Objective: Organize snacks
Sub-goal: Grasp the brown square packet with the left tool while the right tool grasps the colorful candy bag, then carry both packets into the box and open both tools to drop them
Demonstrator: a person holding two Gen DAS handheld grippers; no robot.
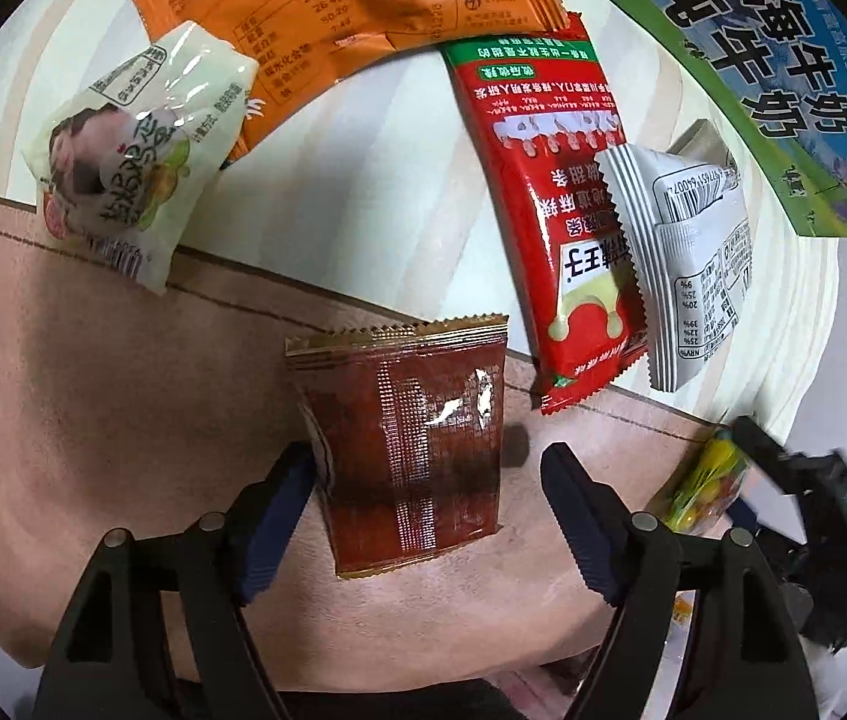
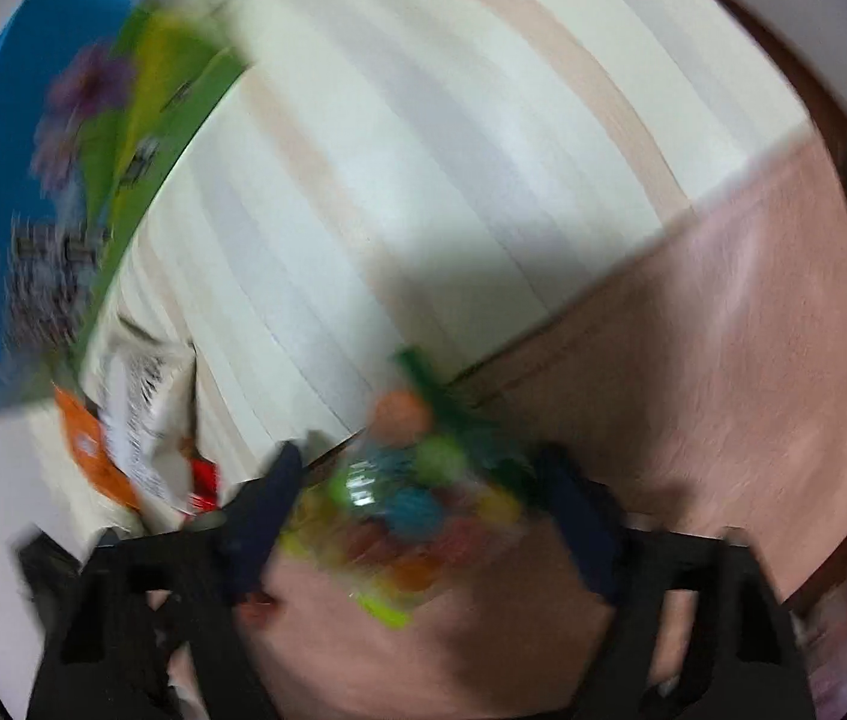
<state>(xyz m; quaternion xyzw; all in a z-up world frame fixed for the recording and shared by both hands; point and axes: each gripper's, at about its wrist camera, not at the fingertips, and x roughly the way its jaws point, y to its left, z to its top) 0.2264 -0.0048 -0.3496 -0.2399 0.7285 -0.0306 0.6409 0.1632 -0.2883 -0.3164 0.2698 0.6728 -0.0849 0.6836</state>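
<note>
Left wrist: your left gripper (image 1: pixel 426 492) stands released around the brown packet (image 1: pixel 408 444), which lies on the pink cloth (image 1: pixel 93 420), long axis toward 12 o'clock, touching the left jaw only. Red packet (image 1: pixel 561 222) at 1 o'clock.

Right wrist: blurred; your right gripper (image 2: pixel 417 510) flanks the candy bag (image 2: pixel 417 504); whether it is gripped, you cannot tell.

Striped pale cloth (image 1: pixel 375 180) beside pink, prob. fabric, surface (image 1: pixel 93 390); even light.

A foil packet (image 1: pixel 408 450) lies between the left gripper's (image 1: pixel 426 474) jaws; other snack packs (image 1: pixel 567 210) lie ahead, a candy bag (image 1: pixel 702 483) to its right.
</note>
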